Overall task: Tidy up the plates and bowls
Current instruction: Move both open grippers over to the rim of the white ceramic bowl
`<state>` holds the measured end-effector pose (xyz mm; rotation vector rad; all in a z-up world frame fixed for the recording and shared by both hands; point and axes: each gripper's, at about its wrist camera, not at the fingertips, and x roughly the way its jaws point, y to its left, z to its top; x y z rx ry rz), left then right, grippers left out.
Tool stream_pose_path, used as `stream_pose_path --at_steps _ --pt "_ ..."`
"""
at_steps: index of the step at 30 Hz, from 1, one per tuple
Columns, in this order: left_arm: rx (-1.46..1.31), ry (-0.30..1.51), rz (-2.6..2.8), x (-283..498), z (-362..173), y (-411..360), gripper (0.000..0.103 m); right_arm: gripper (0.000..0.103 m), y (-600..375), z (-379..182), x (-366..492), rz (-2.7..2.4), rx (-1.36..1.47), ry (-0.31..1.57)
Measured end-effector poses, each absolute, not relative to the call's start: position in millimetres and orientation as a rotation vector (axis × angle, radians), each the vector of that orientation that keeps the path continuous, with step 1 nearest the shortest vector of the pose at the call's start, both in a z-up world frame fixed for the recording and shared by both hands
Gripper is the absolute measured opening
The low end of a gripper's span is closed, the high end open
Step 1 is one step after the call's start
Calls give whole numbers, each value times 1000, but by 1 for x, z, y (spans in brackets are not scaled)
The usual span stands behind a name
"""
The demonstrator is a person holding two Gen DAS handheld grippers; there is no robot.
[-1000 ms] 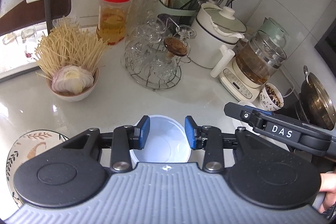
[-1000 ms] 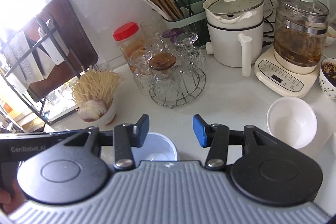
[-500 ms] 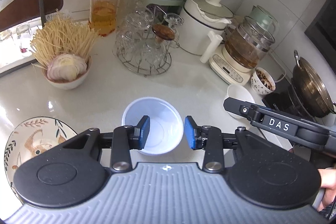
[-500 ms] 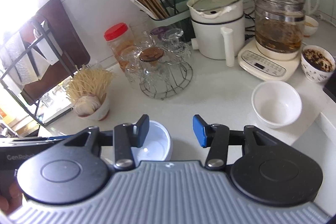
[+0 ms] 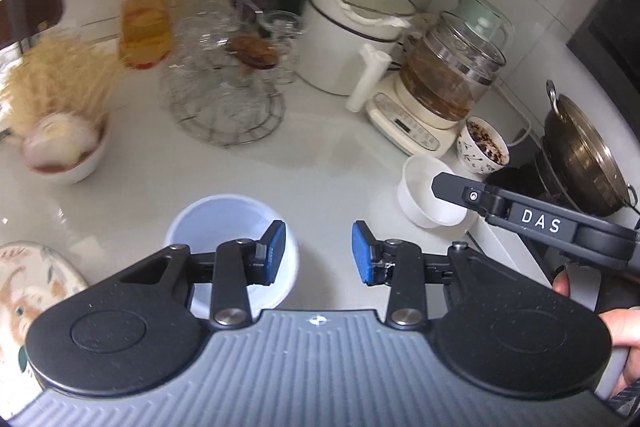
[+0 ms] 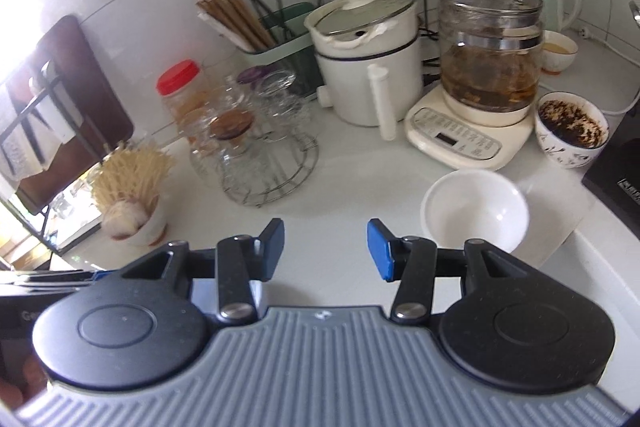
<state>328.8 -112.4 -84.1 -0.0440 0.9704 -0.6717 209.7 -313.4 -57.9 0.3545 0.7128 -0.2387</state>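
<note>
White counter (image 5: 320, 163) is filling the left wrist view. The left gripper (image 5: 319, 253) is hanging over it with its 2 blue pads partly apart and nothing between them. A pale bowl (image 5: 224, 223) is sitting on the counter under the gripper's left finger, which is covering part of its rim. A patterned plate (image 5: 28, 279) is showing at the left edge, cut off by the frame. A white bowl (image 5: 420, 195) is resting to the right, with the tip of the right gripper (image 5: 440, 183) crossing over it. A hand (image 5: 624, 331) is showing at the right edge.

In the right wrist view, the right gripper (image 6: 326, 247) is holding its jaws partly apart over bare counter (image 6: 360, 187), gripping nothing. The white bowl (image 6: 474, 215) is sitting just right of its blue pad, near a kettle base (image 6: 452, 139). A patterned bowl (image 6: 572, 131) of dark bits is standing behind it. A glass rack (image 6: 264, 167) is standing well apart to the left.
</note>
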Motion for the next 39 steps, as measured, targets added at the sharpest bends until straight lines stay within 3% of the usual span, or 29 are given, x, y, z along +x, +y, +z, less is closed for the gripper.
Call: stream_pose_path --at_steps 17,39 --pt "-5 1034 -750 369 -106 -226 42 49 -421 -88 205 -390 517 735" --pt "36 1218 -783 415 -177 -337 42 49 -505 -164 218 -427 664 880"
